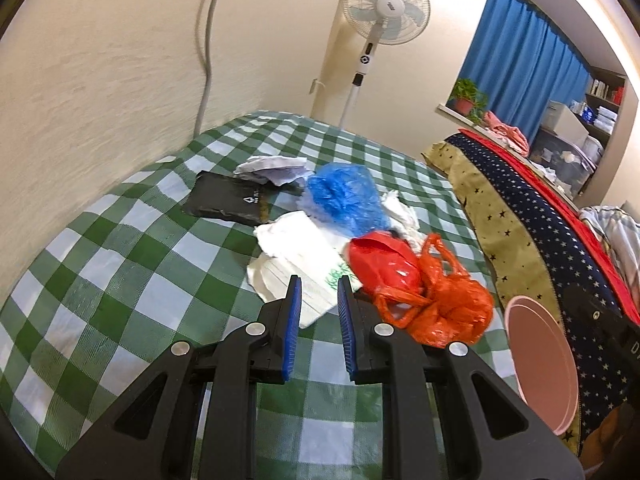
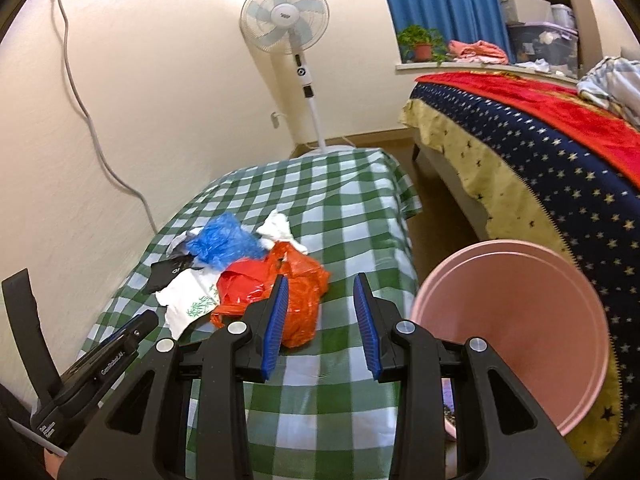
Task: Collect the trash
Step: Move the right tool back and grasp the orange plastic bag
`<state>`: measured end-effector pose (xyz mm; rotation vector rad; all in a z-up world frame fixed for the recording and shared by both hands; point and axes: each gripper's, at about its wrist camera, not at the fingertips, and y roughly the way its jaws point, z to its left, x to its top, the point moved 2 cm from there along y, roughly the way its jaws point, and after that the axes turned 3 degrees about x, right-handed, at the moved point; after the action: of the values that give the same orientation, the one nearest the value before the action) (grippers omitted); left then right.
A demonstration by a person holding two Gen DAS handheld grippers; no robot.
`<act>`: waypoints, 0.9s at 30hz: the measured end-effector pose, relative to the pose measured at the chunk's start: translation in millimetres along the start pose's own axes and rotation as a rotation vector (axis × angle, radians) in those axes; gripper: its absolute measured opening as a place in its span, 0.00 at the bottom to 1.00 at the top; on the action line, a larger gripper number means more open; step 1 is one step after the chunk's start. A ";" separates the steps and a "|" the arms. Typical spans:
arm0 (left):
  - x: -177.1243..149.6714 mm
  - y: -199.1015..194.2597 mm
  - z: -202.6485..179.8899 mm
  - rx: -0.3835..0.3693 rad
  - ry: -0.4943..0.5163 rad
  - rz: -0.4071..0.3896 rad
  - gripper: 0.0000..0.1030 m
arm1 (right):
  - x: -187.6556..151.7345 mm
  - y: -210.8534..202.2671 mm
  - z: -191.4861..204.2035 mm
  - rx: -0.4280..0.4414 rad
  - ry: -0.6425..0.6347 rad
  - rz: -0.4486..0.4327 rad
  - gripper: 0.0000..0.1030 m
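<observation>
Lying heaped on the bench's green-checked cloth [image 1: 120, 264] is the trash: a red bag [image 1: 384, 264], an orange bag [image 1: 452, 304], a blue bag [image 1: 344, 196], a white printed bag [image 1: 296, 256], a black pouch [image 1: 228, 200] and crumpled paper [image 1: 272, 166]. Left gripper [image 1: 318, 286]: jaws narrowly parted, holding nothing, above the white bag's near edge. Right gripper [image 2: 322, 284]: jaws moderately parted, empty, beside the orange bag. Pink basin [image 2: 512, 320] (tilted) stands between bench and bed [image 2: 540, 152].
</observation>
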<state>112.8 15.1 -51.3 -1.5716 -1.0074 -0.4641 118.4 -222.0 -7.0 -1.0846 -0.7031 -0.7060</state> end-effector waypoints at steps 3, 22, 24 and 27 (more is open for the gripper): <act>2.0 7.8 4.5 0.012 -0.013 0.006 0.18 | -2.9 10.4 1.5 0.009 0.008 0.018 0.38; 21.3 54.2 30.0 0.056 -0.104 0.067 0.33 | -10.6 67.6 13.6 0.070 0.025 0.121 0.55; 22.8 58.5 32.3 0.053 -0.119 0.075 0.33 | -11.8 71.9 12.8 0.071 0.029 0.135 0.55; 24.9 63.1 34.3 0.048 -0.129 0.081 0.33 | -13.7 77.3 11.3 0.070 0.031 0.153 0.55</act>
<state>169.4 57.4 -79.2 -1.6087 -1.0411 -0.2837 169.9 -185.8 -55.1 -1.0488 -0.6067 -0.5623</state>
